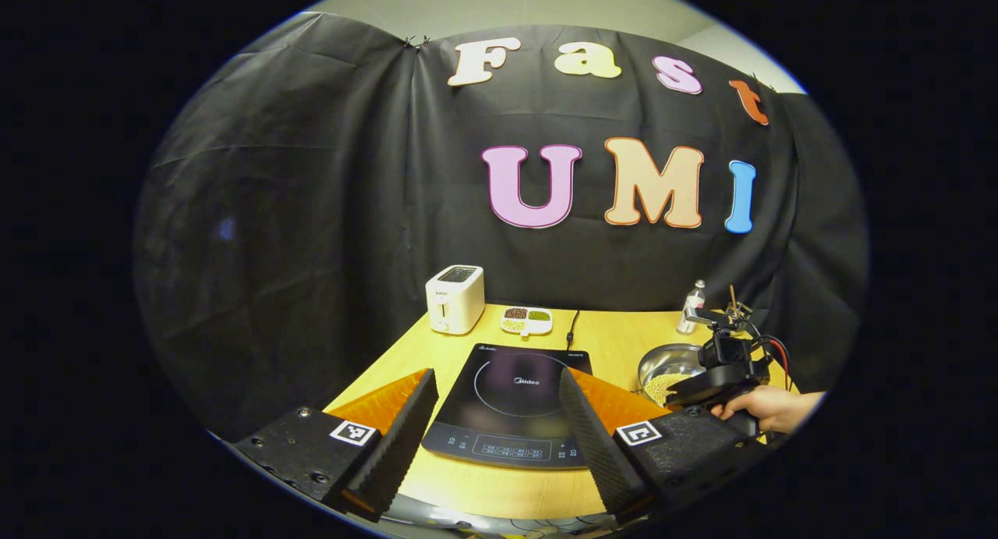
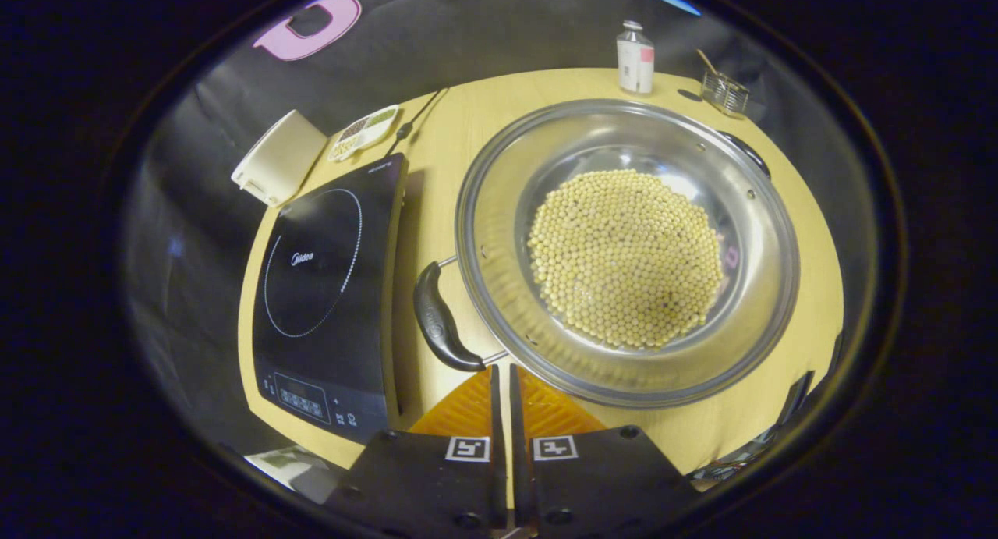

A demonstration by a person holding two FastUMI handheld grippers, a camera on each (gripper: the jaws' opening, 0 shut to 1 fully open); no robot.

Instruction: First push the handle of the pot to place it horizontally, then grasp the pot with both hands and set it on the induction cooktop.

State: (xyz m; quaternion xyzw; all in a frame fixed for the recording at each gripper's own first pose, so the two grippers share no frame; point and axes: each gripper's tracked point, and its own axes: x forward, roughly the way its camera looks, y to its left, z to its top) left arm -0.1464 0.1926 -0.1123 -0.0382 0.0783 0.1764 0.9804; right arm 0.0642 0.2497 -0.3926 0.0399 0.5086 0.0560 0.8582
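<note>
A steel pot (image 2: 490, 235) full of yellow beans (image 2: 624, 258) stands on the wooden table (image 2: 499, 110), right of the black induction cooktop (image 2: 327, 281). Its near black handle (image 2: 435, 317) lies toward the cooktop, and the far handle (image 2: 747, 154) peeks over the back rim. My right gripper (image 2: 503, 374) is shut with nothing in it, its tips just beside the near handle's lower end; whether they touch is unclear. My left gripper (image 1: 495, 410) hangs open above the cooktop (image 1: 514, 391). In the left gripper view, a hand holds the right gripper (image 1: 680, 396) over the pot (image 1: 663, 357).
A white toaster (image 2: 277, 164) and a divided dish of grains (image 2: 362, 130) stand behind the cooktop, with its cord (image 2: 413, 118) beside them. A small bottle (image 2: 635, 55) and a glass jar (image 2: 725, 93) sit at the table's back edge behind the pot.
</note>
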